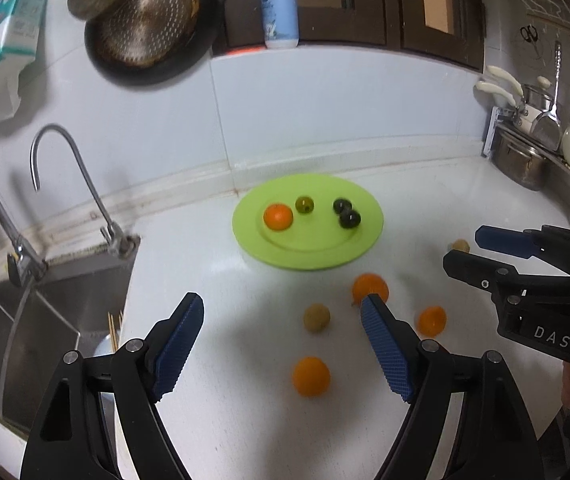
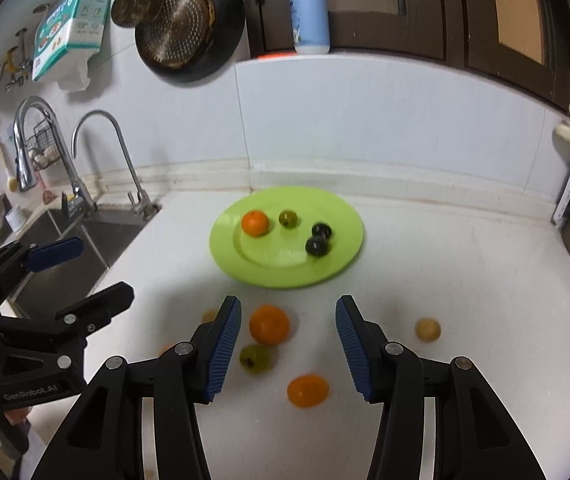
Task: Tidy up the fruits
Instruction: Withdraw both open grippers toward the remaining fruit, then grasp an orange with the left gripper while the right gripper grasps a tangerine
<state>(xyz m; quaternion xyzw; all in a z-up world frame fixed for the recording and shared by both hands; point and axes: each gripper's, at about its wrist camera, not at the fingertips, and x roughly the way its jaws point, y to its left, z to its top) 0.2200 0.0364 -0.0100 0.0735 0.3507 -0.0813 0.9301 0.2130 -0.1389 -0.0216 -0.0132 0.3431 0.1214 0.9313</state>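
A green plate (image 1: 365,216) (image 2: 345,220) on the white counter holds an orange (image 1: 278,217) (image 2: 255,223), a green fruit (image 1: 304,204) (image 2: 288,218) and two dark fruits (image 1: 347,213) (image 2: 319,240). Loose on the counter in front of it lie three oranges (image 1: 311,376) (image 1: 369,286) (image 1: 431,321), a tan fruit (image 1: 317,318) and a small tan fruit (image 1: 461,245). My left gripper (image 1: 283,308) is open and empty above them. My right gripper (image 2: 288,312) is open and empty over an orange (image 2: 269,325) and a green fruit (image 2: 255,357); it also shows in the left wrist view (image 1: 461,246).
A steel sink (image 1: 25,320) with faucets (image 1: 81,184) lies to the left. Pots and utensils (image 1: 525,152) stand at the right back. A pan (image 1: 145,24) hangs on the wall and a soap bottle (image 1: 279,8) stands on the ledge.
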